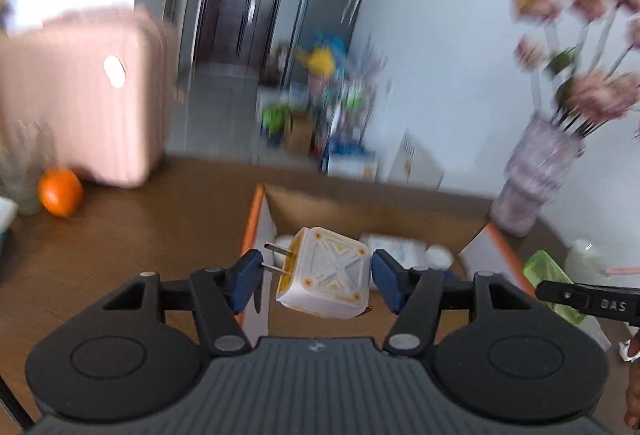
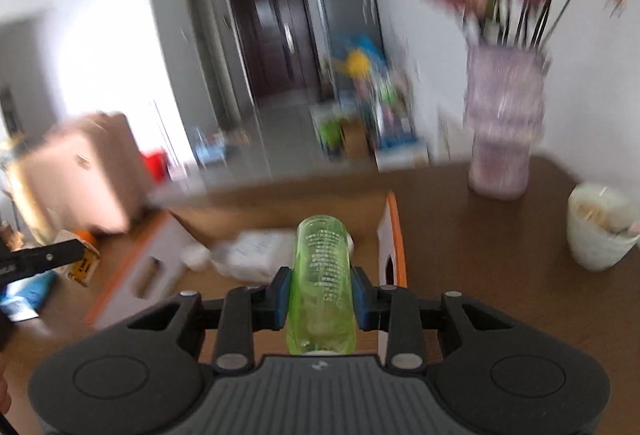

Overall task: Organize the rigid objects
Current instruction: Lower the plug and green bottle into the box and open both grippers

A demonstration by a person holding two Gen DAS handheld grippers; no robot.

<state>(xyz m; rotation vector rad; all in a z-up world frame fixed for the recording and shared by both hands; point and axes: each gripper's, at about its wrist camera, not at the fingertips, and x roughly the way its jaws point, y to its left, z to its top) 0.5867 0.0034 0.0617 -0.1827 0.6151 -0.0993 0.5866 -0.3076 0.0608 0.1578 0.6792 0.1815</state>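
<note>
my left gripper (image 1: pixel 318 275) holds a white and yellow plug adapter (image 1: pixel 322 277) between its blue pads (image 1: pixel 385 277): the left pad meets the two metal prongs, the right pad presses the adapter's side. the adapter hangs tilted just in front of an open cardboard box (image 1: pixel 376 215) with orange-edged flaps, which stands on the brown table (image 1: pixel 140 235). inside the box i see white items, too blurred to name.

my right gripper (image 2: pixel 322 297) is clamped on a translucent green bottle (image 2: pixel 322 275) that lies along the fingers, its far end pointing toward the same box (image 2: pixel 394 235). in the left wrist view that bottle (image 1: pixel 550 281) and a black finger of the right gripper show at the right edge, near the box's right flap.

on the table, an orange (image 1: pixel 60 191) sits at the far left beside a pink case (image 1: pixel 80 95). a purple vase (image 2: pixel 504 123) of pink flowers (image 1: pixel 580 35) stands beyond the box to the right, and a white cup (image 2: pixel 600 227) stands near the table's right edge. the background is heavily smeared.
</note>
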